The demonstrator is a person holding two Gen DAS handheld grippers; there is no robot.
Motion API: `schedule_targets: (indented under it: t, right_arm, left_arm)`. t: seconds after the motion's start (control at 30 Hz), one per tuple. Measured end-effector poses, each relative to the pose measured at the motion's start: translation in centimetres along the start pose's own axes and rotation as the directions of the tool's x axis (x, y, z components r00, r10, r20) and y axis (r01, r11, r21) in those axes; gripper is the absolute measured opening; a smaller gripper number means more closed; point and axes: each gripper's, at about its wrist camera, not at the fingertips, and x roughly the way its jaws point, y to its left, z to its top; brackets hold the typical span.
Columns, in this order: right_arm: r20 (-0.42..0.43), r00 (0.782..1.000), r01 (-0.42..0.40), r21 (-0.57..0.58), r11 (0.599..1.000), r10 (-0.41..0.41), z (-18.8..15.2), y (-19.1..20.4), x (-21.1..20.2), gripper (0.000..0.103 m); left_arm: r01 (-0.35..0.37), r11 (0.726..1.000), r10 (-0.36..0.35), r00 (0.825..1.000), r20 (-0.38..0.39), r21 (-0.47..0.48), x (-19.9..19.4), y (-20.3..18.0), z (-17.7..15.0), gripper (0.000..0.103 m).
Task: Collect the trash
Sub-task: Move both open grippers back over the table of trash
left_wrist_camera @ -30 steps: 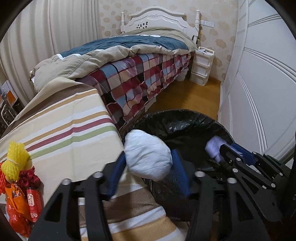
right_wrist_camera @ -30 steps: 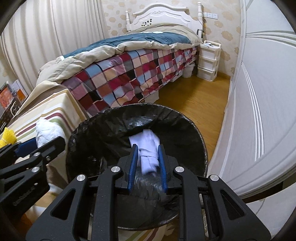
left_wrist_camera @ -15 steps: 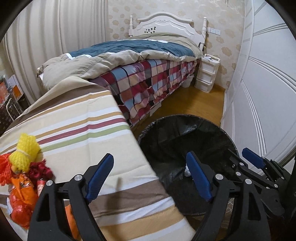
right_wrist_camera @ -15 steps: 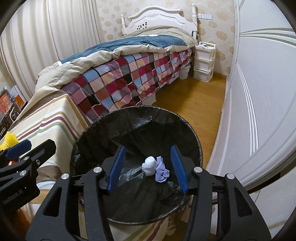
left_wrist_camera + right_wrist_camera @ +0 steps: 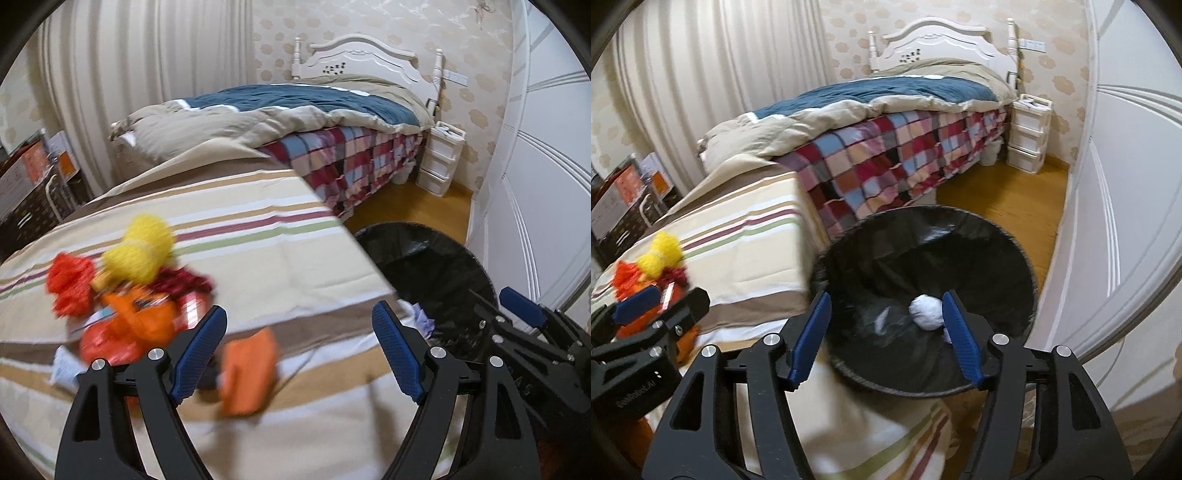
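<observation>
Closest in, the left gripper [image 5: 299, 350] hangs over the striped bench [image 5: 258, 266] with its blue fingers [image 5: 201, 350] spread wide and nothing between them, only bare cloth. Just to the bin's right side, the right gripper [image 5: 884, 336] is over the black-lined bin [image 5: 960, 229], its jaws opening, blue fingers [image 5: 810, 336] apart and gripping nothing; the bin's far wall shows between them. Down in the bin sits a white crumpled ball [image 5: 925, 312], right up against the right finger's inner edge, and a pale lilac scrap [image 5: 947, 336] peeks out below it, mostly cut off by that finger. From the left wrist view only a sliver of that lilac scrap [image 5: 424, 321] shows in the bin [image 5: 436, 266]; the bin's near rim is hidden by the gripper frames. Left of the bin, on the bench, lies the remaining litter, smeared by motion blur: an orange wrapper [image 5: 249, 373] nearest, partly behind the left finger, then a heap of orange and red packets [image 5: 140, 321] whose separate pieces I cannot tell apart, a red mesh wad [image 5: 70, 284] and a yellow mesh ball [image 5: 142, 247] on the heap's far side. A small white-blue scrap [image 5: 64, 365] lies at the heap's near left edge, too blurred to identify. Beyond the bin, the bed [image 5: 886, 122] with its checked cover and blue quilt runs back to a white headboard [image 5: 934, 40], with a white drawer unit [image 5: 1028, 136] beside it, its lower part cut by the wardrobe door [image 5: 1126, 184] curving along the bin's right.
</observation>
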Motion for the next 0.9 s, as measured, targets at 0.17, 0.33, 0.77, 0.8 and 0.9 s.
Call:
schedule_targets:
  t: [0.17, 0.33, 0.77, 0.8, 0.9]
  right_arm:
    - [-0.009, 0.999, -0.036, -0.045, 0.998, 0.036, -1.0, 2.9, -0.8, 0.065]
    - [-0.032, 0.997, -0.071, -0.091, 0.993, 0.068, -2.2, 5.7, -0.9, 0.065]
    - [-0.058, 0.994, -0.100, -0.165, 0.981, 0.091, -3.3, 9.2, -1.1, 0.066]
    - [-0.060, 0.994, -0.100, -0.167, 0.981, 0.091, -3.4, 9.3, -1.0, 0.066]
    - [-0.066, 0.994, -0.101, -0.171, 0.980, 0.090, -3.4, 9.5, -0.9, 0.066]
  left_arm:
    - [-0.041, 0.999, 0.041, 0.999, -0.003, -0.036, -1.8, 2.9, -1.7, 0.081]
    - [-0.091, 0.993, 0.090, 0.996, -0.014, -0.069, -3.1, 6.1, -3.7, 0.081]
    - [-0.162, 0.965, 0.150, 0.986, -0.073, -0.206, -5.5, 13.1, -7.5, 0.081]
    - [-0.167, 0.962, 0.154, 0.985, -0.074, -0.215, -5.6, 13.5, -7.6, 0.081]
    - [-0.177, 0.956, 0.164, 0.984, -0.074, -0.233, -5.8, 14.4, -7.6, 0.081]
